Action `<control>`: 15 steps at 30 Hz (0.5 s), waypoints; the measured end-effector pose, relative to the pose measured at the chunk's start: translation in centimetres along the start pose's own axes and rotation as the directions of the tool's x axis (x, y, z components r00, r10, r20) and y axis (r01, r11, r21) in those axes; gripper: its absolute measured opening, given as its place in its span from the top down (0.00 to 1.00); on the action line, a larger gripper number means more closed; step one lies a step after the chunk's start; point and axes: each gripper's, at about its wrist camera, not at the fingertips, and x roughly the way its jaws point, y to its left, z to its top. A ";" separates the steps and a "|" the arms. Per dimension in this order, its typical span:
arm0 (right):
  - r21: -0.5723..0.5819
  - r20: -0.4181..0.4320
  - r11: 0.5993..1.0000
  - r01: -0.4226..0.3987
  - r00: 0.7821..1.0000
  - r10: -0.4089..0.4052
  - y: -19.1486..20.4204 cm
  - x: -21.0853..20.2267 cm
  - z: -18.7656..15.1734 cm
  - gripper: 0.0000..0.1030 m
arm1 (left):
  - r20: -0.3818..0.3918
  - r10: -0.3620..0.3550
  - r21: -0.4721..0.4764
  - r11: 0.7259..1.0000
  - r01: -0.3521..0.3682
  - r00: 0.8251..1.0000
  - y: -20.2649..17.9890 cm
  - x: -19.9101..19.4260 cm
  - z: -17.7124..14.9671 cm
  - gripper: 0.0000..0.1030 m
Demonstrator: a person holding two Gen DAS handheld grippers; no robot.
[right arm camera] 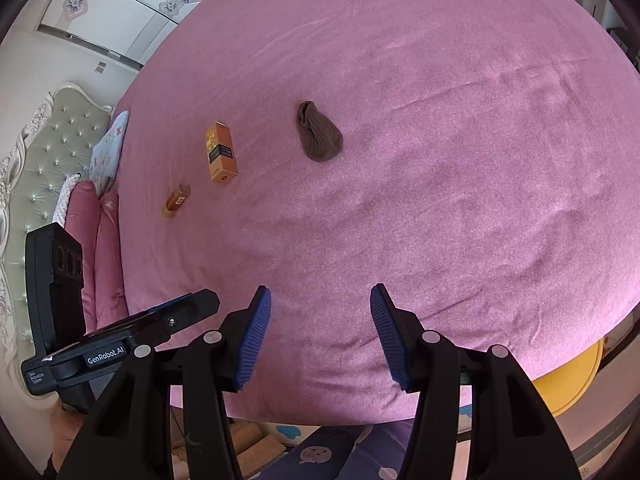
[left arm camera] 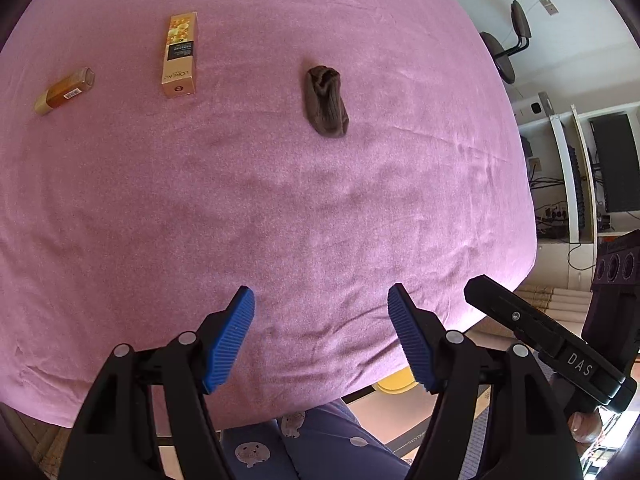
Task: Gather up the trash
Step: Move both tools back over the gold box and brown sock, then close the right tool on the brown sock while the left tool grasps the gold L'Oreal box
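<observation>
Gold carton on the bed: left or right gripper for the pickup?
Left, probably. Both grippers, left and right, hang open and empty over the bed's near edge. The gold carton lies toward the left side, next to the small bottle; the brown sock sits more central.

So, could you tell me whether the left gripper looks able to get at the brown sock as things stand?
Probably yes: the left gripper is open and empty, and only bare pink bedsheet lies between it and the brown sock.
</observation>
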 end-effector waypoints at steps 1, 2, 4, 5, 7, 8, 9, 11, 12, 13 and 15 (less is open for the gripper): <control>-0.007 -0.006 1.000 -0.002 1.000 0.002 0.3 0.5 0.8 0.50 | 0.003 0.002 -0.012 1.000 -0.002 1.000 0.5 0.0 0.7 0.33; -0.015 -0.014 1.000 -0.005 1.000 0.005 0.7 1.0 1.6 0.50 | 0.007 0.004 -0.028 1.000 -0.004 1.000 1.0 0.0 1.4 0.33; -0.027 -0.025 1.000 -0.004 1.000 0.004 1.2 2.0 3.3 0.50 | 0.012 0.011 -0.059 0.998 -0.010 1.000 1.9 0.2 2.8 0.33; -0.034 -0.032 0.999 -0.007 0.999 0.006 1.5 2.6 4.2 0.50 | 0.014 0.014 -0.073 0.997 -0.012 1.000 2.4 0.4 3.6 0.33; -0.051 -0.040 0.999 -0.005 0.999 0.003 2.1 3.6 6.0 0.50 | 0.015 0.020 -0.104 0.994 -0.018 1.000 3.4 0.8 5.3 0.33; -0.061 -0.045 0.998 -0.002 0.999 0.000 2.3 4.2 6.9 0.50 | 0.015 0.022 -0.119 0.993 -0.020 1.000 3.8 1.0 6.0 0.33; -0.073 -0.050 0.997 0.000 0.999 -0.003 2.5 4.8 7.8 0.50 | 0.017 0.025 -0.134 0.991 -0.023 1.000 4.2 1.3 6.8 0.33; -0.090 -0.065 0.996 0.007 0.998 -0.013 2.8 6.1 9.5 0.50 | 0.019 0.033 -0.160 0.987 -0.029 0.999 4.9 1.8 8.3 0.33; -0.098 -0.073 0.995 0.006 0.997 -0.014 3.0 6.8 10.3 0.50 | 0.018 0.036 -0.172 0.985 -0.033 0.999 5.3 2.1 9.0 0.33; -0.104 -0.081 0.995 0.005 0.997 -0.013 3.1 7.5 11.0 0.50 | 0.018 0.040 -0.183 0.982 -0.036 0.999 5.6 2.4 9.8 0.33; -0.113 -0.096 0.994 0.008 0.995 -0.019 3.1 8.9 12.4 0.50 | 0.014 0.050 -0.203 0.978 -0.046 0.999 6.4 3.1 11.2 0.33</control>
